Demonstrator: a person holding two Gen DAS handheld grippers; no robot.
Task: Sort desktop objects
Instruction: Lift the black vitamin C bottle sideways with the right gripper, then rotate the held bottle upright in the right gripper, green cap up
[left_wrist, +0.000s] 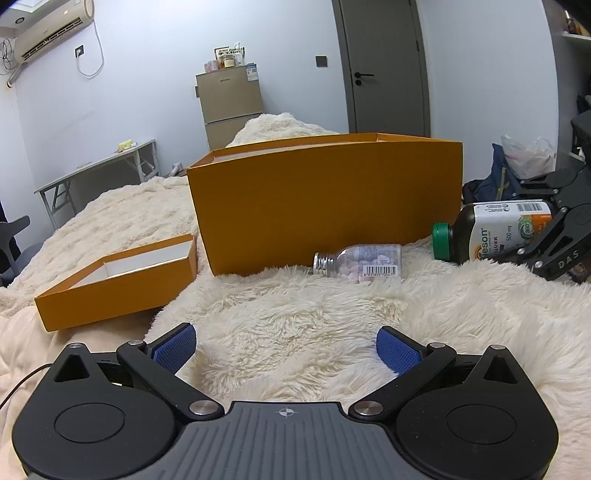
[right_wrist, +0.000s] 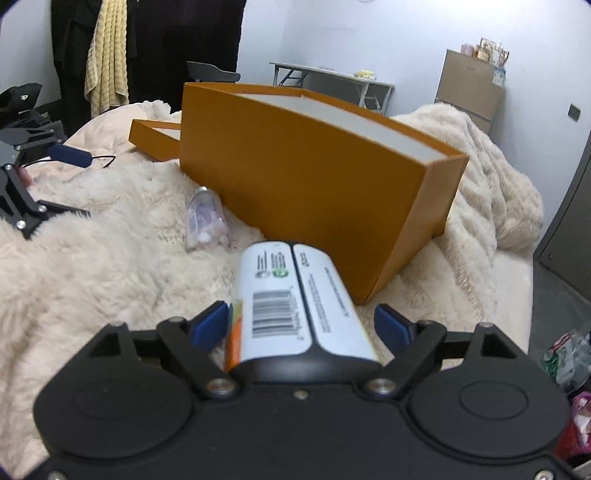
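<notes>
A dark brown supplement bottle (left_wrist: 491, 230) with a green cap and white label lies on its side on the fluffy blanket; in the right wrist view it (right_wrist: 295, 306) lies between the two blue pads. My right gripper (right_wrist: 301, 326) is open around it; the left pad touches the label, the right pad stands apart. It also shows at the right of the left wrist view (left_wrist: 554, 240). A small clear bottle of pink tablets (left_wrist: 360, 264) lies against the big orange box (left_wrist: 325, 199). My left gripper (left_wrist: 286, 347) is open and empty above the blanket.
The big orange box (right_wrist: 314, 177) is open at the top. Its shallow orange lid (left_wrist: 118, 280) lies open side up to the left. The cream blanket (left_wrist: 295, 314) covers the whole surface. A fridge, folding table and door stand behind.
</notes>
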